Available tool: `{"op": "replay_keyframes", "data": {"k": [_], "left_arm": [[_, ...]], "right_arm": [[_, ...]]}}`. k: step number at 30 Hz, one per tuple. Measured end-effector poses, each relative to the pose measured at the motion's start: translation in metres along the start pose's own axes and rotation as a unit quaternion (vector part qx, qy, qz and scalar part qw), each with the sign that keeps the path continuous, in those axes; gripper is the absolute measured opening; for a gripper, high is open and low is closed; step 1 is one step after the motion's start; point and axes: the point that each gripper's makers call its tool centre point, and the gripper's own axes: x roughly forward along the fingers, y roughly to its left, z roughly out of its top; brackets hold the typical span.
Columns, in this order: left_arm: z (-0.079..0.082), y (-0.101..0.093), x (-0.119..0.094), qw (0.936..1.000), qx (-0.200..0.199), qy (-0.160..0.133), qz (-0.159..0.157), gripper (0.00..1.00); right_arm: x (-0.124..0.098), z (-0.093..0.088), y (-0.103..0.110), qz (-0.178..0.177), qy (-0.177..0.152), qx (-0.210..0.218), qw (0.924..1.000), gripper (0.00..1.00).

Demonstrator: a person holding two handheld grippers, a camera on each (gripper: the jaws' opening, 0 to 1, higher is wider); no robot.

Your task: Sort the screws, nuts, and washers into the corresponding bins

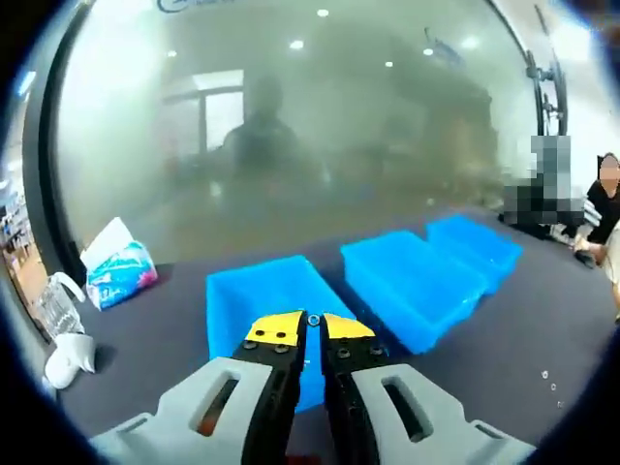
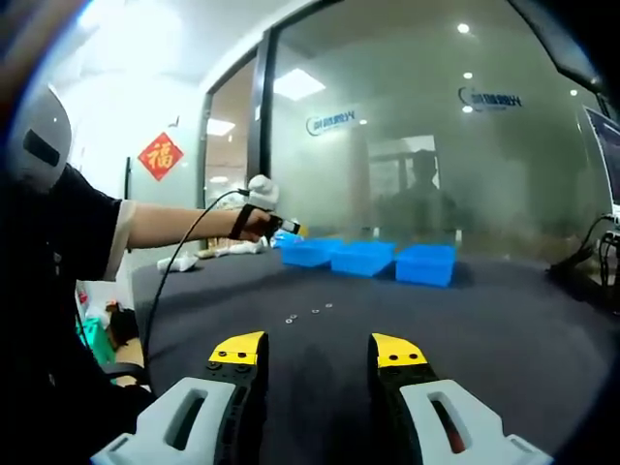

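Bright room w/ ceiling lights (image 2: pixel 298 83) up top. Frosted glass wall (image 1: pixel 320 145) looks foggy, shapes behind it blurry. Lines bend at the edges. Soft shadows on desk (image 2: pixel 504 320).

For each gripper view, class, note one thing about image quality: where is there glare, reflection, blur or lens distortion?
Left gripper view: the frosted glass wall reflects ceiling lights and a hazy silhouette; the fisheye bends its frame, while the blue bins stay fairly sharp. Right gripper view: a bright overexposed patch washes out the upper left; the small parts on the dark table are too tiny to resolve.
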Motion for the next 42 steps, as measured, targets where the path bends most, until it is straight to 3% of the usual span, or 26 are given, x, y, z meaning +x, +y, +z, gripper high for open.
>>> {"op": "replay_keyframes", "data": {"k": [3,7,9,12,20,27,33,37,42], "left_arm": [[0.000,0.001,0.000,1.0000,0.002,-0.002,0.001,0.07],[0.000,0.000,0.000,1.0000,-0.007,-0.007,0.001,0.35],[0.000,-0.001,-0.004,1.0000,-0.002,-0.009,0.000,0.35],[0.002,-0.004,-0.013,0.9999,-0.002,-0.013,-0.001,0.43],[0.010,-0.035,-0.052,0.9972,0.006,-0.051,-0.054,0.45],[0.005,-0.080,-0.113,0.9877,-0.013,-0.084,-0.131,0.45],[-0.014,-0.111,-0.170,0.9821,0.018,-0.097,-0.160,0.45],[-0.035,-0.123,-0.205,0.9788,0.018,-0.111,-0.171,0.45],[-0.055,-0.112,-0.235,0.9785,0.011,-0.122,-0.166,0.45]], "right_arm": [[0.000,0.000,0.000,0.000,0.000,0.001,1.0000,0.38],[0.000,-0.003,0.001,0.002,0.003,0.000,1.0000,0.38],[0.000,-0.004,0.001,0.002,0.004,-0.001,1.0000,0.38],[-0.001,-0.003,0.000,0.000,0.002,0.003,1.0000,0.38],[0.001,0.002,0.002,0.002,-0.006,0.007,1.0000,0.38],[0.003,0.004,0.008,0.007,-0.005,-0.007,0.9999,0.38],[0.004,0.007,0.012,0.011,-0.006,-0.007,0.9999,0.39],[0.004,0.008,0.013,0.012,-0.009,-0.007,0.9999,0.39],[0.007,0.008,0.017,0.017,-0.008,-0.008,0.9998,0.39]]}}
